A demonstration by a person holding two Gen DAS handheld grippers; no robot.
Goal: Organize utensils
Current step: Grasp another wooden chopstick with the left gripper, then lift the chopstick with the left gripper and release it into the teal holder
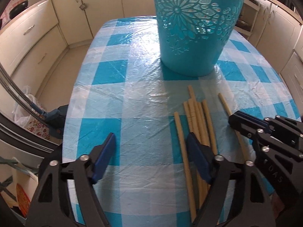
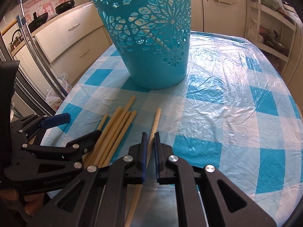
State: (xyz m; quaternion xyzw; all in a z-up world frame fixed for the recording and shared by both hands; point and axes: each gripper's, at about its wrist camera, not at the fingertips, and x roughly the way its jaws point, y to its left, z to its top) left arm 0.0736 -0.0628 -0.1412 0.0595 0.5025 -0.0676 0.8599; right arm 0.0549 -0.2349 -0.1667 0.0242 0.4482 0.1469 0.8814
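A teal cut-out basket (image 1: pixel 195 28) stands upright on the checked table; it also shows in the right wrist view (image 2: pixel 151 43). Several pale bamboo chopsticks (image 1: pixel 198 121) lie bunched in front of it, also seen in the right wrist view (image 2: pixel 115 132). One chopstick (image 2: pixel 154 124) lies apart to their right. My right gripper (image 2: pixel 149 138) is shut on this single chopstick, still low at the table; it shows in the left wrist view (image 1: pixel 246 123). My left gripper (image 1: pixel 151 141) is open and empty, its right finger (image 1: pixel 197 151) over the bunch.
The blue-and-white checked tablecloth (image 1: pixel 117 98) is under clear plastic. Cream kitchen cabinets (image 1: pixel 28 37) surround the table. Pans (image 2: pixel 64 5) sit on the counter at left. A shelf rack (image 2: pixel 272 28) stands at right. Bags (image 1: pixel 28 117) lie on the floor at left.
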